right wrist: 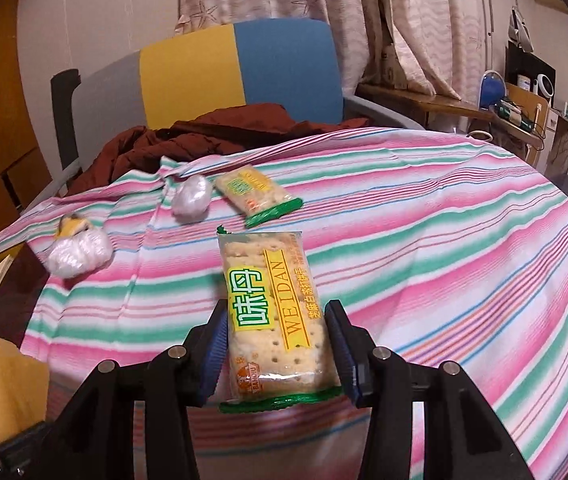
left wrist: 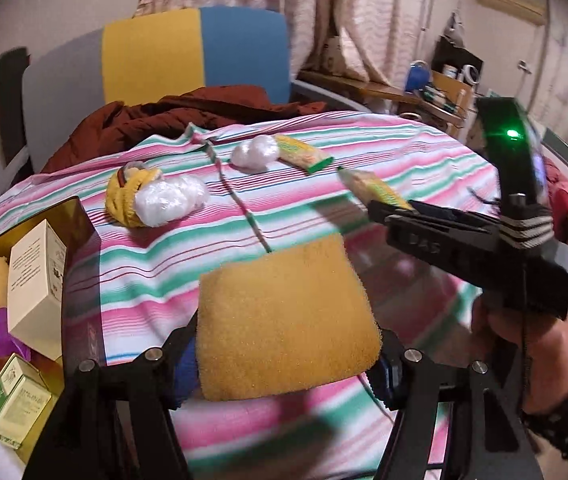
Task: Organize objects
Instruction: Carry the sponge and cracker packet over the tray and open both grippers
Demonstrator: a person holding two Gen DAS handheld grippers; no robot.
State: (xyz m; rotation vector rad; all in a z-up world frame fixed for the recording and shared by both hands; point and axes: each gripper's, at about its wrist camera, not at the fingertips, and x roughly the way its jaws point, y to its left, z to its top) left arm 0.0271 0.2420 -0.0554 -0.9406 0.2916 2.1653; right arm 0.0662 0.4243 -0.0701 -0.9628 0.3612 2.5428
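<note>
My left gripper (left wrist: pixel 285 368) is shut on a yellow sponge (left wrist: pixel 284 312), held above the striped tablecloth (left wrist: pixel 156 264); the sponge (right wrist: pixel 8 392) also shows at the lower left of the right wrist view. My right gripper (right wrist: pixel 280 340) is shut on a cracker packet (right wrist: pixel 272 304), its blue pads pressing both long sides. From the left wrist view that right gripper (left wrist: pixel 377 206) hangs at the right with the packet (left wrist: pixel 371 186) sticking out of it. A second cracker packet (right wrist: pixel 256 194) lies on the cloth further back.
Two crumpled white plastic wads (left wrist: pixel 168 200) (left wrist: pixel 254 154) and a yellow knitted item (left wrist: pixel 124 196) lie on the cloth. A golden tin (left wrist: pixel 72 210) at the left holds a cream box (left wrist: pixel 38 280), a green box (left wrist: pixel 16 404) and purple paper. A chair (left wrist: pixel 196 52) with a brown jacket (left wrist: pixel 164 120) stands behind.
</note>
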